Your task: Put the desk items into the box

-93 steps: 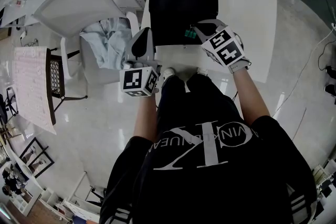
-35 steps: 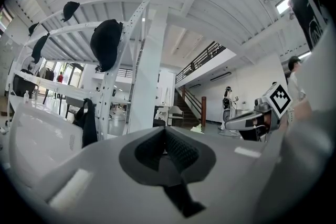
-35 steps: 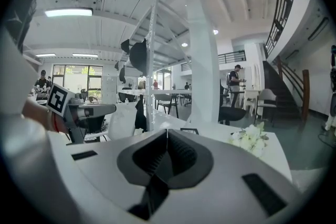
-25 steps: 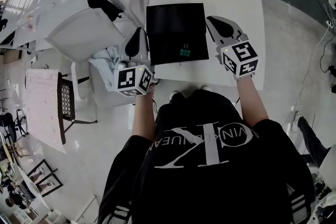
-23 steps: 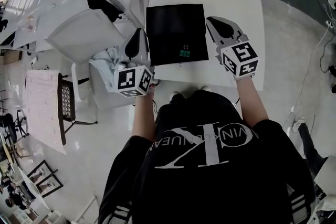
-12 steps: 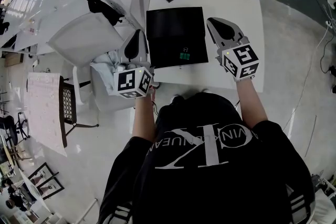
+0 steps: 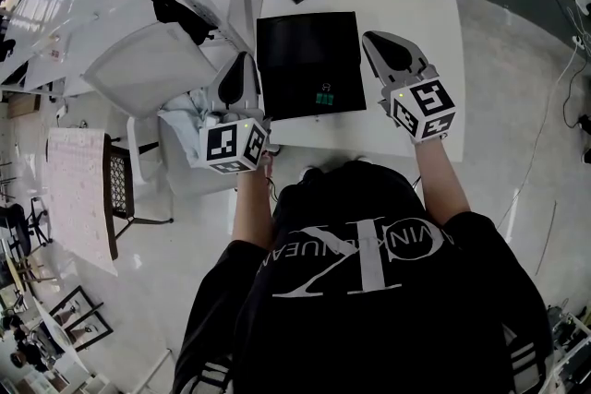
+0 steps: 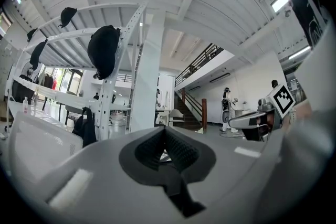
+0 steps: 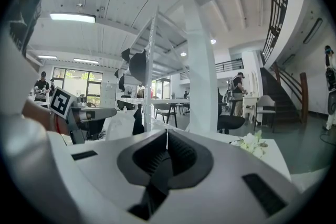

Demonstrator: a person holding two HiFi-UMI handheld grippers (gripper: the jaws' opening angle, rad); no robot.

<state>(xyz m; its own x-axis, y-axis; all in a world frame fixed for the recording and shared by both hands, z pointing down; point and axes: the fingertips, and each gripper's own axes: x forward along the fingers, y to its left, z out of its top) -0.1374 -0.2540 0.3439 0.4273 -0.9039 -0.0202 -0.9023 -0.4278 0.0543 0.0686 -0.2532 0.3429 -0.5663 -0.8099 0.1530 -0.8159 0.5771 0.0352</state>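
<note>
Glossy white desk, carrying a square matte-black box. Just left of box, left gripper, ribbed pads clenched together, empty. Just right of box, right gripper, likewise clenched. Inside box's near edge, small green clips.

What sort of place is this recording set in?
Likely an open-plan office or studio: a white desk in front of the person, office chairs at other tables behind, and a staircase leading to a railed upper level.
</note>
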